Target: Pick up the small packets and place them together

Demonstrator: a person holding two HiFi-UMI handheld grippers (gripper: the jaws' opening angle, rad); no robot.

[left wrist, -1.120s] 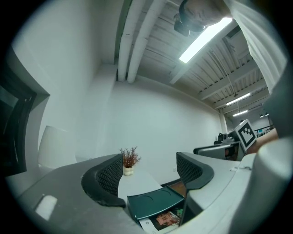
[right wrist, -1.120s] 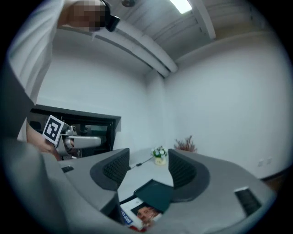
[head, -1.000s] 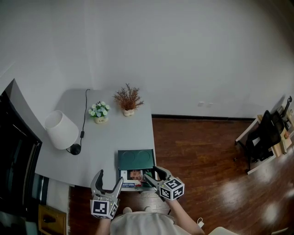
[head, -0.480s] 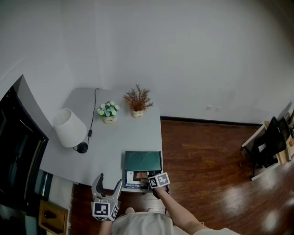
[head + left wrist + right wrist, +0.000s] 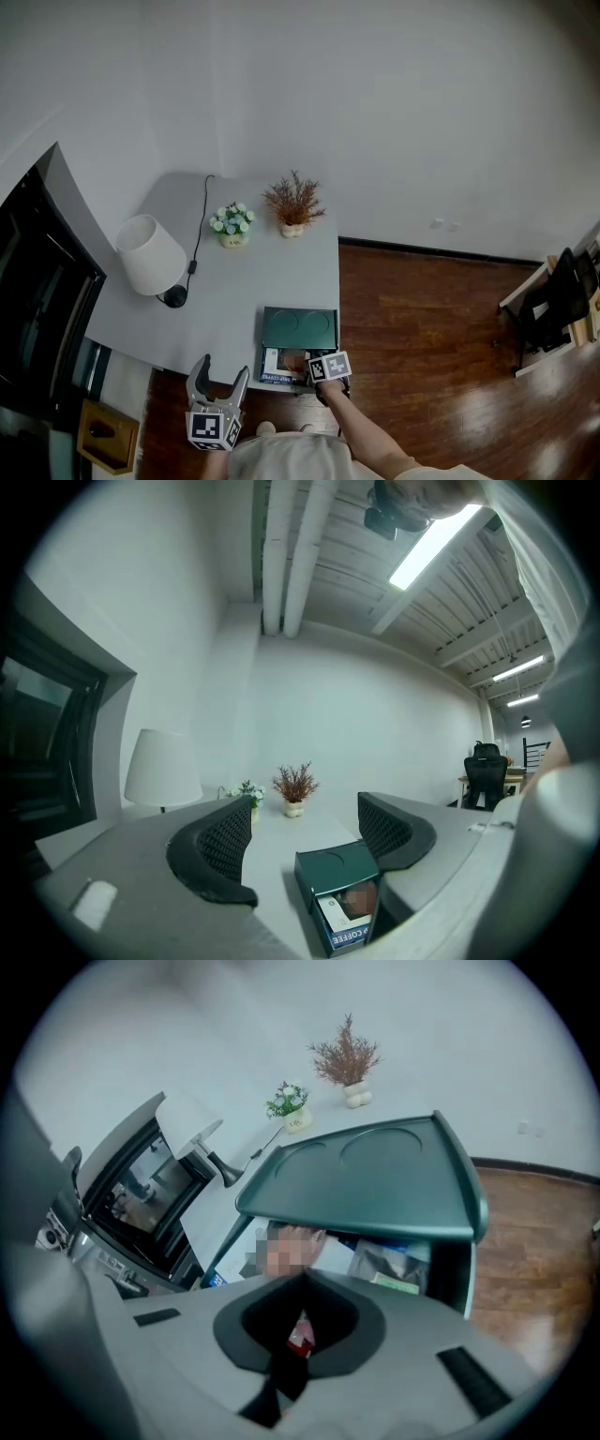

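Note:
A dark green box (image 5: 299, 328) stands with its lid raised at the front edge of the grey table (image 5: 234, 300); printed packets lie inside it (image 5: 389, 1265). My right gripper (image 5: 314, 364) reaches into the box's open front, marker cube on top. In the right gripper view its jaws (image 5: 302, 1279) are closed, with a small red and white packet (image 5: 301, 1333) pinched between them. My left gripper (image 5: 223, 367) hangs open and empty in front of the table edge, left of the box. The left gripper (image 5: 305, 841) view shows the box (image 5: 339, 892) between and beyond its jaws.
A white lamp (image 5: 150, 255) with a black cord stands at the table's left. A small flower pot (image 5: 232, 225) and a dried plant (image 5: 294, 202) sit at the back. A dark cabinet (image 5: 37, 309) is to the left, wooden floor (image 5: 422, 328) to the right.
My right gripper has moved from the box's front corner into its open front, turned its cube upward, and its jaws have closed. The left gripper has barely moved.

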